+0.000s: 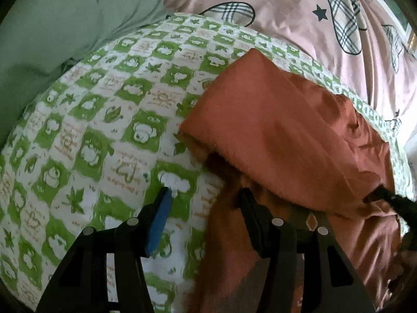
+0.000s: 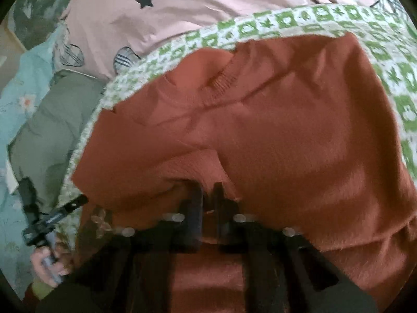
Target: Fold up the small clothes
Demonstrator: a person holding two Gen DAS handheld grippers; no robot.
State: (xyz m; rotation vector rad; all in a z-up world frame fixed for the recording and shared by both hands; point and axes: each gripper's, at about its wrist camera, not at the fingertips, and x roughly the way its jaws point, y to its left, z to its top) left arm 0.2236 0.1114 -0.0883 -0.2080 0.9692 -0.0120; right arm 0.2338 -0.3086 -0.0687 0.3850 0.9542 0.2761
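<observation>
The right hand-held gripper point(image 2: 208, 195) has its two dark fingers drawn nearly together, pinching an edge of the rust-orange knitted sweater point(image 2: 286, 135). The sweater's folded layer drapes up and over the fingers. The picture here is blurred, so how much cloth lies between the fingers is hard to tell.

The left hand-held gripper point(image 1: 206, 198) stands wide open and holds nothing. One finger with a blue pad point(image 1: 159, 219) hovers over bare cloth beside the sweater. The other finger point(image 1: 250, 216) sits at the sweater's near edge, just under a lifted fold.

The sweater lies partly folded on a green-and-white checked cloth printed with cartoon animals point(image 1: 91, 120), spread on a bed. Beyond the sweater lies a pink quilt with plaid hearts and dark stars point(image 1: 286, 7). Beside the checked cloth, away from the sweater, is a plain sage-green pillow point(image 1: 65, 20).

Judging the risks: the right grip looks shallow, so the knit could slip free mid-fold and let the layer flop back unevenly. The soft, stretchy fabric may sag or bunch if only one side is carried, leaving a crooked fold. The open left fingers straddle the sweater's edge, and closing there might catch the checked cloth together with the sweater, dragging both.
</observation>
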